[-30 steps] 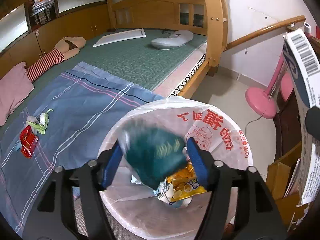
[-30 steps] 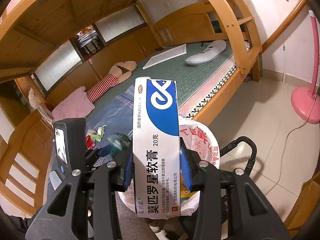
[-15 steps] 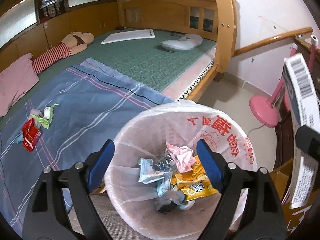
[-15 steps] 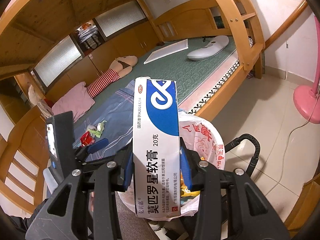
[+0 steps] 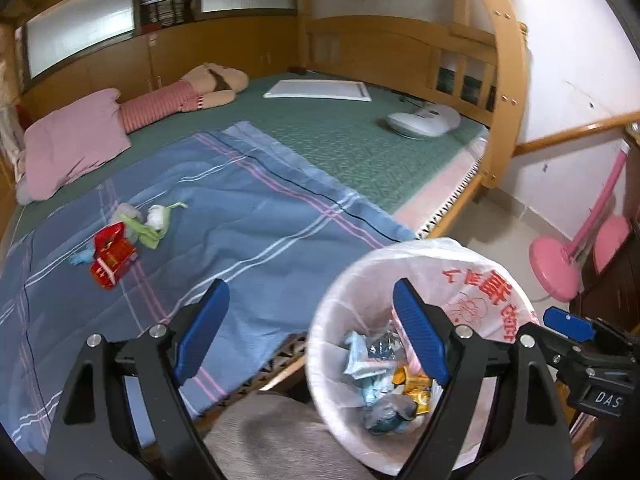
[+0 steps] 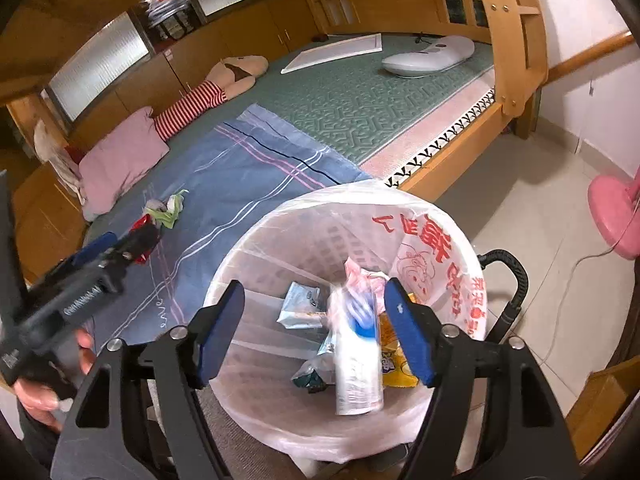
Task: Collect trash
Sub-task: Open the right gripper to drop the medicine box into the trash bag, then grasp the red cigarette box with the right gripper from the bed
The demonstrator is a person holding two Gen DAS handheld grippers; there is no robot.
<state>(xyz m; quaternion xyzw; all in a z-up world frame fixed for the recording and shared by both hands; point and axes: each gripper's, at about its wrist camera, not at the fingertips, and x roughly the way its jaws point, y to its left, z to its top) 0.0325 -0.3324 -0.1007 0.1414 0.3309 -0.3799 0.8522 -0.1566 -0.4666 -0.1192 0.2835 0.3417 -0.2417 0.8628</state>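
Note:
A round bin lined with a white bag (image 5: pixel 440 256) (image 6: pixel 288 240) with red print stands beside the bed and holds several wrappers. My right gripper (image 6: pixel 314 332) hangs over it, its jaws opening. A white and blue carton (image 6: pixel 356 356) shows blurred between them, clear of the pads, dropping into the bin. My left gripper (image 5: pixel 310 336) is open and empty, held left of the bin over the blue sheet's edge. On the blue sheet (image 5: pixel 248 232) lie a red box (image 5: pixel 112 258) and green and white scraps (image 5: pixel 150 222).
A pink pillow (image 5: pixel 72 144), a striped doll (image 5: pixel 176 98), a white board (image 5: pixel 320 90) and a white device (image 5: pixel 424 120) lie on the green mat. A wooden bed post (image 5: pixel 508 80) and a pink stand base (image 5: pixel 556 268) flank the tiled floor. A hand (image 6: pixel 48 392) holds the left gripper.
The left gripper let a teal wrapper fall into the bin, then swung left toward the bed. The right gripper came down over the bin and released the carton, which is falling.

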